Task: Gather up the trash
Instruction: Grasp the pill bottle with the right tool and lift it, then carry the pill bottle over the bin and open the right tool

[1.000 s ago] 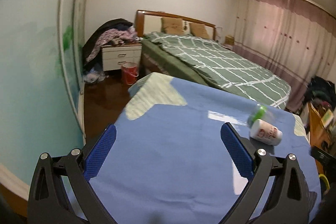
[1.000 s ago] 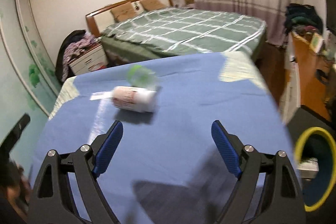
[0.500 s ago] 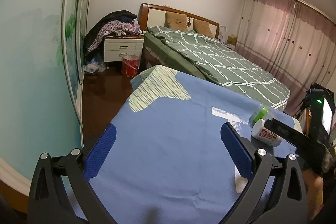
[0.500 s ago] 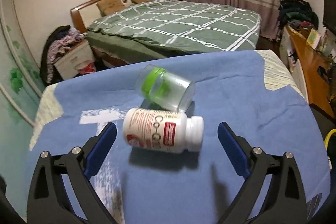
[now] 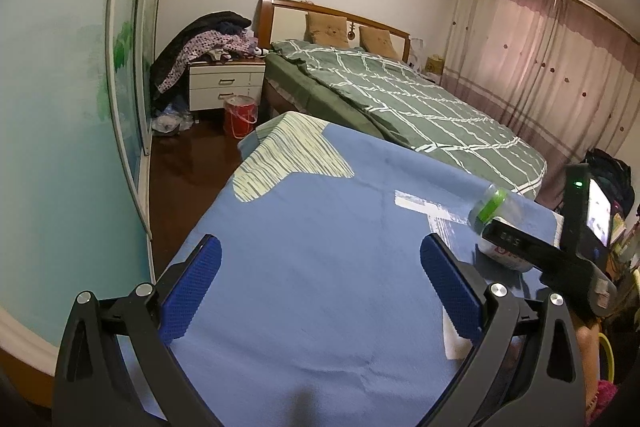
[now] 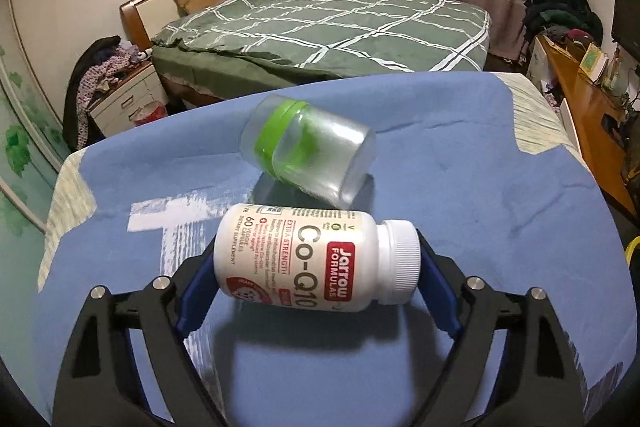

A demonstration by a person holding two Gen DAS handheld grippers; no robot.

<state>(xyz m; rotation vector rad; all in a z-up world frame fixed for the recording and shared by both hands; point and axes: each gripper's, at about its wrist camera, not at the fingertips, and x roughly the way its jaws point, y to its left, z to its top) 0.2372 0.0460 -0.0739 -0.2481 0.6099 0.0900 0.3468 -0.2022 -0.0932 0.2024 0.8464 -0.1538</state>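
Btwn my right gripper pads: white supplement bottle, smooth plastic, ribbed cap, glossy paper label. Just beyond it: clear jar, glossy plastic, green lid. Under both: blue cloth, matt. My pads: blue, textured.

Supplement bottle lies on table — jar just behind it.

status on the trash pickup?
Done: nothing looks collected; both items are on the blue cloth. In hand: the right gripper straddles the lying white bottle, jaws at its ends, grip unconfirmed. Left: the clear jar beyond it; left gripper open, empty.
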